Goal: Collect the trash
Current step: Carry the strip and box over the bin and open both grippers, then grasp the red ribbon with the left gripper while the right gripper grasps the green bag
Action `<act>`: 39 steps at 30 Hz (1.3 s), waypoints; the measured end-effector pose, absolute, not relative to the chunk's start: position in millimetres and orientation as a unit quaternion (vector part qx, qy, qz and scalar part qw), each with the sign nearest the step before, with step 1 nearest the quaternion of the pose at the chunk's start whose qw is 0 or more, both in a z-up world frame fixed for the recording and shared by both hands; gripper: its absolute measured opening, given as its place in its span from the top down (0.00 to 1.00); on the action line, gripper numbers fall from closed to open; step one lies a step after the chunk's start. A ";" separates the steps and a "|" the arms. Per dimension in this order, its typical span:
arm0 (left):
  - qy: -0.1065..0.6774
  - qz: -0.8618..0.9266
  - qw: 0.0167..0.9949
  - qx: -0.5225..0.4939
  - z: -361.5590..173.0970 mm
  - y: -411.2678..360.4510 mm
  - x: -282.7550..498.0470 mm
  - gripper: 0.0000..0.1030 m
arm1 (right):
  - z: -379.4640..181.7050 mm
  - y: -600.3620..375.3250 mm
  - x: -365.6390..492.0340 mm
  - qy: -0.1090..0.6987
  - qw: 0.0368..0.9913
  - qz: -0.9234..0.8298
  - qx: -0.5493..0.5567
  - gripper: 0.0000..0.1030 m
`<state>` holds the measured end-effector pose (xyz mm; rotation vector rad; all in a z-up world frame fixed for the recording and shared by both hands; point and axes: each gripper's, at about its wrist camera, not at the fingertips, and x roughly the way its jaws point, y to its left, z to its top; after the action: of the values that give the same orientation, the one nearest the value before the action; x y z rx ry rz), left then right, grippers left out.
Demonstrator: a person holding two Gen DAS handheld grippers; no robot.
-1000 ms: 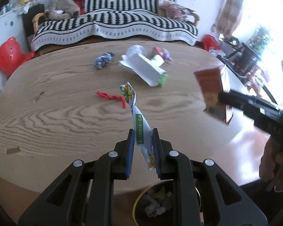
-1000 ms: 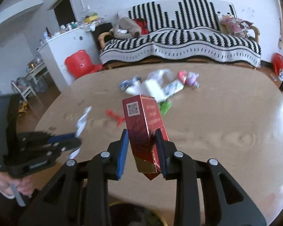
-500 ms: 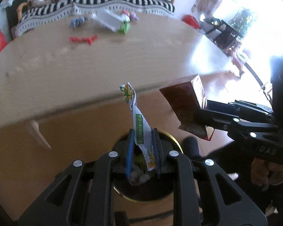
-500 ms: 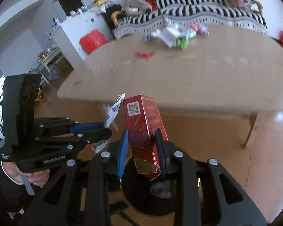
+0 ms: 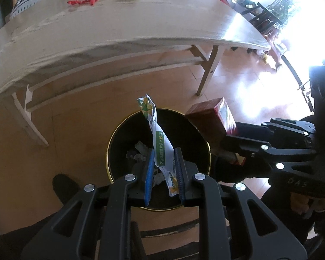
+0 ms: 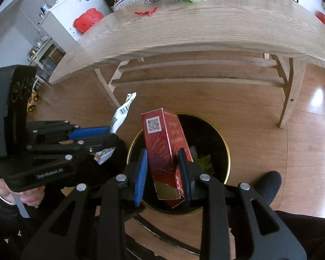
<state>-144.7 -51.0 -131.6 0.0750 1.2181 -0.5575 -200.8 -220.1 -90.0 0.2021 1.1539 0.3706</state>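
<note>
While I tilt both down over the round, gold-rimmed black bin (image 5: 110, 149) on the floor, my left hand-held gripper (image 5: 163, 169) pinches a crinkled white-and-green sachet wrapper (image 5: 157, 134), and my right hand-held gripper (image 6: 163, 169) clamps a glossy red rectangular carton (image 6: 162, 143), beside the wood-grain bench (image 6: 205, 26).

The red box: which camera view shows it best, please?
The right wrist view. There the red box stands upright between the right gripper pads, above the black bin, with its QR label facing the camera. The left wrist view shows only its end and one side, partly hidden and washed out by window glare.
</note>
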 end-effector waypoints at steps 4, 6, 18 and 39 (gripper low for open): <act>0.571 -0.258 0.778 0.038 -136.9 -52.7 -144.9 0.82 | -93.6 -220.0 -200.3 0.551 0.811 0.173 0.097 0.72; 0.571 -0.260 0.778 0.040 -137.3 -54.5 -145.8 0.82 | -94.6 -218.9 -199.4 0.553 0.809 0.174 0.097 0.72; 0.562 -0.255 0.786 0.040 -131.7 -56.9 -145.8 0.41 | -89.4 -231.1 -192.8 0.545 0.815 0.157 0.117 0.46; 0.509 -0.089 0.852 -0.086 -53.7 0.5 17.5 0.22 | 15.7 -247.3 -57.3 0.432 0.883 0.124 0.132 0.20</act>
<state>17.5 0.5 -53.7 -0.1812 1.0717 -0.1883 -57.3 -247.3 15.7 0.2748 0.8996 0.2571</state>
